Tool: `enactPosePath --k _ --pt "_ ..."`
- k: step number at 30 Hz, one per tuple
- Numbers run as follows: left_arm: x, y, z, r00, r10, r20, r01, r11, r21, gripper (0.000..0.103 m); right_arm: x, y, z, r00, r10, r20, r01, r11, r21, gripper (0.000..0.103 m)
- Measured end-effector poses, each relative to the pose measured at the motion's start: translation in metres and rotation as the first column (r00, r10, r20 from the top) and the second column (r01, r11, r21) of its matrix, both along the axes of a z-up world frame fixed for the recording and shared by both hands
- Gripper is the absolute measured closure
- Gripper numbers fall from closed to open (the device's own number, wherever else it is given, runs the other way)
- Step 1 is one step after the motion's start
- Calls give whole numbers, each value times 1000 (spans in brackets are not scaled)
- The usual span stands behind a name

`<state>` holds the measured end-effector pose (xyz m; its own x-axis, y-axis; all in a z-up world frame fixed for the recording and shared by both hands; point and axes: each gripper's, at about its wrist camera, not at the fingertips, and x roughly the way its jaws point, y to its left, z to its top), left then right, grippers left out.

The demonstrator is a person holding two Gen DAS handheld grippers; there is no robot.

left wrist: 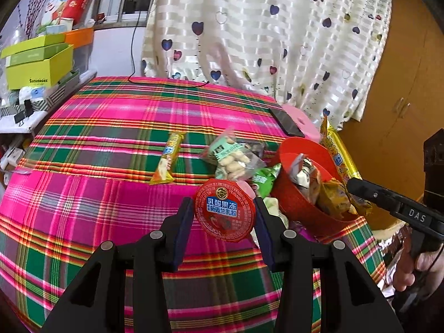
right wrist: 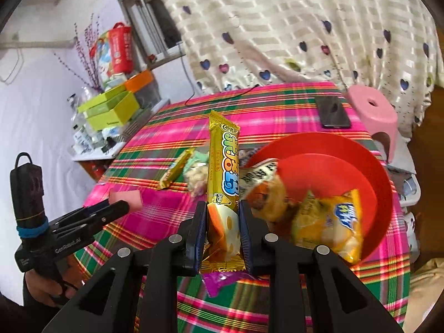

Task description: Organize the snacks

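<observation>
My left gripper point(left wrist: 224, 213) is shut on a red jelly cup point(left wrist: 224, 214) and holds it above the plaid cloth, left of the red bowl point(left wrist: 299, 208). My right gripper point(right wrist: 223, 208) is shut on a long yellow snack bar point(right wrist: 223, 166), held upright just left of the red bowl point(right wrist: 369, 166). The bowl holds several wrapped snacks point(right wrist: 327, 222). On the cloth lie a second yellow bar point(left wrist: 167, 158), a clear bag of biscuits point(left wrist: 233, 161) and a green packet point(left wrist: 263, 179). The left gripper also shows in the right wrist view point(right wrist: 119, 208), with the cup's pink side point(right wrist: 126, 198) in it.
The table has a pink and green plaid cloth point(left wrist: 111, 138). A black phone point(left wrist: 287, 122) lies at its far right edge by a pink stool point(right wrist: 371, 111). Green boxes point(left wrist: 38, 63) and clutter stand at the left. A heart-print curtain point(left wrist: 263, 41) hangs behind. A purple wrapper point(right wrist: 222, 280) lies below my right gripper.
</observation>
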<state>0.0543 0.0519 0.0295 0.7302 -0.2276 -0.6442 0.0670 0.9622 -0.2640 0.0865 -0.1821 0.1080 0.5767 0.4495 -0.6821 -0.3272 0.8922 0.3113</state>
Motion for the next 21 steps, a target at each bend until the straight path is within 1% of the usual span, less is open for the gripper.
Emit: enactPosePath --k 7,21 --pt "1 -13 3 1000 -27 -5 27 1000 3 59 -1 -24 -9 999 -46 -28 47 999 6 82" --pt "2 -31 3 997 -73 -12 73 997 6 59 2 -74 -15 985 -171 -37 171 985 1 82"
